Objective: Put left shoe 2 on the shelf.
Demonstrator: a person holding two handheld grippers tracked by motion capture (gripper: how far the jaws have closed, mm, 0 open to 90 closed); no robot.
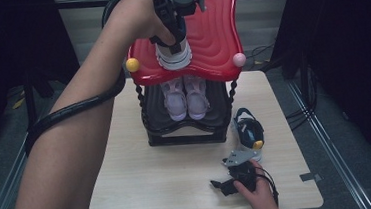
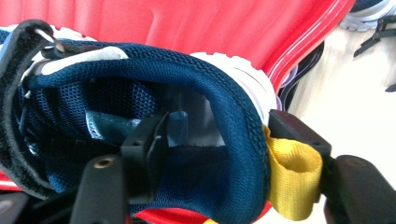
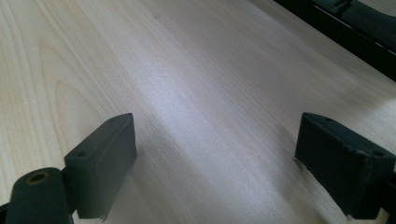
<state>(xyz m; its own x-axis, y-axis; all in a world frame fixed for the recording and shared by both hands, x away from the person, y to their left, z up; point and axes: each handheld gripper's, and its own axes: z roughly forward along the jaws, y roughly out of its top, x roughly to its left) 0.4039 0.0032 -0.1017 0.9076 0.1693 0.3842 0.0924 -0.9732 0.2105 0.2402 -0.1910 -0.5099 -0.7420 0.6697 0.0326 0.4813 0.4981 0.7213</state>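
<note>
A navy mesh shoe [image 2: 140,79] with a white sole [image 1: 175,57] and a yellow heel loop [image 2: 292,177] lies on the red top shelf [image 1: 213,32] of a small rack. My left gripper [image 1: 174,44] [image 2: 224,130] straddles the shoe's heel collar. One jaw is inside the shoe, apart from the heel wall, and the other is outside against the yellow loop, so the gripper is open. A second navy shoe [image 1: 249,132] lies on the table right of the rack. Just in front of it, my right gripper [image 1: 221,178] [image 3: 215,163] rests low over the wood, open and empty.
A pair of pale lilac shoes [image 1: 185,97] stands on the rack's black lower shelf [image 1: 185,127]. The light wooden table [image 1: 139,178] has free room front left. The rack's black base edge [image 3: 336,28] runs to the upper right in the right gripper view. Dark floor and cables surround the table.
</note>
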